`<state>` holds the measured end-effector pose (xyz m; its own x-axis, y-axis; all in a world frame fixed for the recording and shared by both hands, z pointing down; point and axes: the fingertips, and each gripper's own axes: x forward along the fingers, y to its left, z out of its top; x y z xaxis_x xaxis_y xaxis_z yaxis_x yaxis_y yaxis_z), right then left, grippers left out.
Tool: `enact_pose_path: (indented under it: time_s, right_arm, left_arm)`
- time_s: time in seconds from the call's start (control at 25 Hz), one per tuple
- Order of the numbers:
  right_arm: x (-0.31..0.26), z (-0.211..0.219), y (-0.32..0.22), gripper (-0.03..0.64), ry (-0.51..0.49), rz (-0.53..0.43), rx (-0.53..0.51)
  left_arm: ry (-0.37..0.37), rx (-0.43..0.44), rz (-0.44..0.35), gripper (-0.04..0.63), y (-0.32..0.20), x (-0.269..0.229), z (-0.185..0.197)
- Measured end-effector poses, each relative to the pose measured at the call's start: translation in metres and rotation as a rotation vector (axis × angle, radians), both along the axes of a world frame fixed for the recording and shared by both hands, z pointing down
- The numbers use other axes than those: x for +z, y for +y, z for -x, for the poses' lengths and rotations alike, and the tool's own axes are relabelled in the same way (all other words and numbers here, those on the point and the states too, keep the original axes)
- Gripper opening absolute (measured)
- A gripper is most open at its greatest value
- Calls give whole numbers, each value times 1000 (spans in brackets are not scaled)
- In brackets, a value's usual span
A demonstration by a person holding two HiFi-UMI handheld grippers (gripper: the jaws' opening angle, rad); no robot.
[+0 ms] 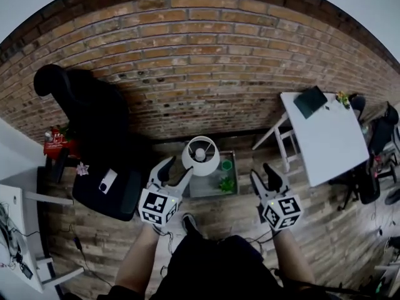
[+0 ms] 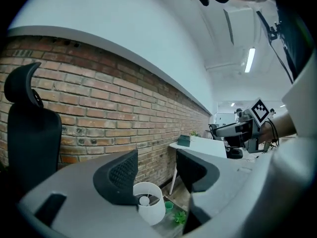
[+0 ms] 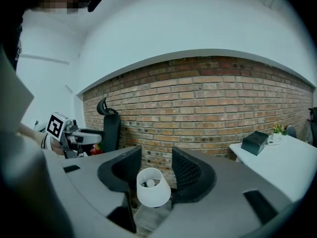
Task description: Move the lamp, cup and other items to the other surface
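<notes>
Brick wall at far side; lamp (image 1: 200, 155), green cup (image 1: 227, 165) & plant (image 1: 227, 184) sat on low table (image 1: 201, 189), nothing moved yet. L gripper (image 1: 177, 169) & R gripper (image 1: 262, 172) were spread, empty, near lamp.

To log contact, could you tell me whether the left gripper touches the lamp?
Apart: the right gripper view shows the left gripper well left of the lamp.

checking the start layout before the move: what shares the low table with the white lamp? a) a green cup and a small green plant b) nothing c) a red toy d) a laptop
a: the head view shows a green cup and a small green plant beside the lamp on the low table.
</notes>
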<state>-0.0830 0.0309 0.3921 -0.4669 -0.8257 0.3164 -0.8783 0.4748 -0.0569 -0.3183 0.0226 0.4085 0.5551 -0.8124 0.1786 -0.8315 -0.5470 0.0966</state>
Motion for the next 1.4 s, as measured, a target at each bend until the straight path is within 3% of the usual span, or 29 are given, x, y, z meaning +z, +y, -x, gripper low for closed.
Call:
enact_pose_path:
  time_s: [0.44,0.84,1.0,1.2,1.4]
  right_arm:
    - [30,22,-55,190,13,73,-10]
    - [84,6,-121,189,-81,144,-107]
    - [104,-13,-152,173,-79,141,-148]
    - [141,-23,-175,181,-55,182,-242]
    - [177,-20,-185,187,13,228,-329]
  left_arm:
    - [-23,12,100,238,-43,44,25]
    - [-107,4,227,238,-73,85,4]
    - [-88,-81,318,238,-97,112,8]
    - [-230,-101,389,238,-106,153,7]
    - [-341,-25,419,250,-106,180,-2]
